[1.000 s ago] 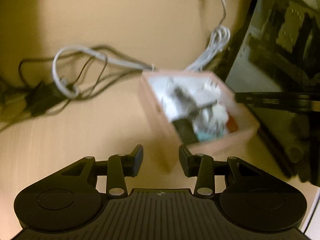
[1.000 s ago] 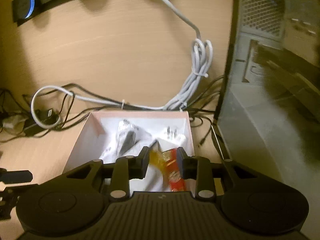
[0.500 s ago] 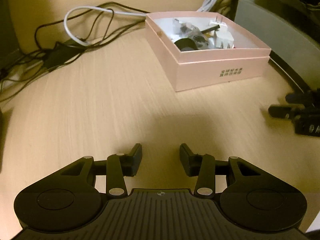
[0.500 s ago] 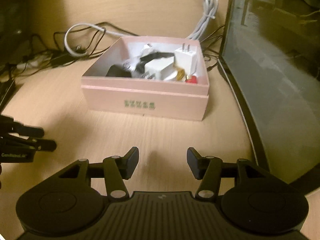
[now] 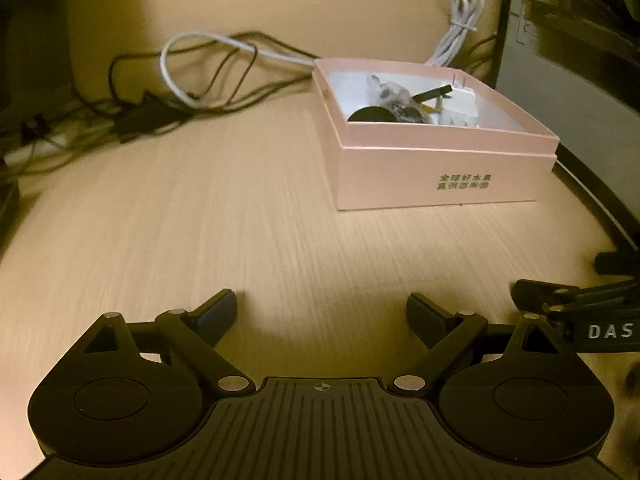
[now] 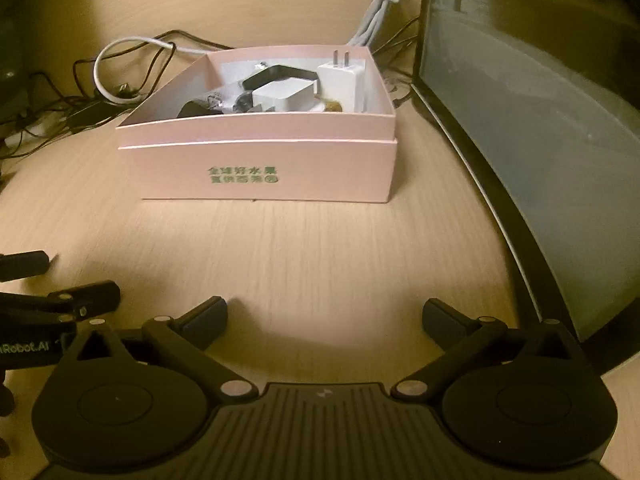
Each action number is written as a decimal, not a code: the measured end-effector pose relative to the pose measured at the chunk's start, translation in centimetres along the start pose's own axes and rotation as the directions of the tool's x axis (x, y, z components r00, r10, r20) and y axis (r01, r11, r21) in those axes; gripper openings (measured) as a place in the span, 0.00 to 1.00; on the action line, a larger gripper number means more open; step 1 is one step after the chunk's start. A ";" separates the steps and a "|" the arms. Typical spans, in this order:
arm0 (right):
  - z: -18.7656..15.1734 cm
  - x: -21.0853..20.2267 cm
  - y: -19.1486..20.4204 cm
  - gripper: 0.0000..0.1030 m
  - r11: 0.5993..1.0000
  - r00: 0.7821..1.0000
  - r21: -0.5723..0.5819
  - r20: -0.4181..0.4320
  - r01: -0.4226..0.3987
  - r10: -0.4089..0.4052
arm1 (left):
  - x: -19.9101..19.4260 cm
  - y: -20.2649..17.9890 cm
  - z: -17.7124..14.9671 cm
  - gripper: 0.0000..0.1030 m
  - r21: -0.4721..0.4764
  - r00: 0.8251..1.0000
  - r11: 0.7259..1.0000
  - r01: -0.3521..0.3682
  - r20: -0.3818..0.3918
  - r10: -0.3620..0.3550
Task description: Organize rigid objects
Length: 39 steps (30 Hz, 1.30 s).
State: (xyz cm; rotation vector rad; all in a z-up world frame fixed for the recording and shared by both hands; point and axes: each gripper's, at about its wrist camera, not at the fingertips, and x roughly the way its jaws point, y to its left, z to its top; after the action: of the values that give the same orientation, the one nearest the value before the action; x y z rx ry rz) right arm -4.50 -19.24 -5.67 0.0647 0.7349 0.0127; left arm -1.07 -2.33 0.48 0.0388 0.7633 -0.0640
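A pink open box (image 5: 440, 168) (image 6: 260, 168) with green print stands on the wooden desk. It holds white chargers (image 6: 344, 80), a black round thing (image 5: 370, 114) and other small items. My left gripper (image 5: 320, 316) is open and empty, low over the desk, well short of the box. My right gripper (image 6: 324, 316) is open and empty, also short of the box. Each gripper shows at the edge of the other's view: the right one (image 5: 568, 300) and the left one (image 6: 64, 300).
A tangle of black and white cables (image 5: 192, 80) (image 6: 120, 76) lies behind and left of the box. A dark computer case (image 6: 540, 128) (image 5: 568, 80) stands close on the right. A bundled white cable (image 5: 460, 20) hangs behind the box.
Both grippers pulled back from over the box and dropped low near the desk. Both jaws opened wider. The orange-red item once between the right fingers is no longer there.
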 end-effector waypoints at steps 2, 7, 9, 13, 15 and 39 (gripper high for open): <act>-0.2 0.0 -0.1 1.00 1.000 1.000 -0.011 0.020 -0.009 0.010 | 0.2 -0.1 0.0 0.92 -0.010 1.000 1.000 -0.003 0.021 0.003; -0.3 0.3 -0.2 1.00 1.000 0.998 -0.014 0.063 -0.014 0.015 | 0.5 -0.5 0.0 0.94 -0.036 0.998 0.999 -0.041 0.056 0.043; -0.4 0.5 -0.3 1.00 1.000 0.996 -0.016 0.090 -0.017 0.018 | 0.4 -0.5 -0.1 0.94 -0.035 0.997 0.999 -0.041 0.066 0.044; -0.6 0.7 -0.7 1.00 1.000 0.991 -0.005 0.136 -0.008 0.009 | 0.4 -0.5 -0.3 0.94 -0.038 0.996 0.998 -0.041 0.075 0.044; -0.6 0.8 -0.7 1.00 1.000 0.990 -0.004 0.143 -0.006 0.007 | 0.4 -0.5 -0.2 0.94 -0.038 0.996 0.998 -0.040 0.075 0.043; -0.6 0.8 -0.8 1.00 1.000 0.990 -0.004 0.144 -0.006 0.007 | 0.4 -0.5 -0.2 0.94 -0.039 0.996 0.998 -0.040 0.075 0.043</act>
State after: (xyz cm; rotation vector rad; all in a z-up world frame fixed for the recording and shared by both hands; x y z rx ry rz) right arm -4.34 -19.93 -6.72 0.0639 0.5899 0.0152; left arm -1.02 -2.81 0.05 0.0167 0.6875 -0.0113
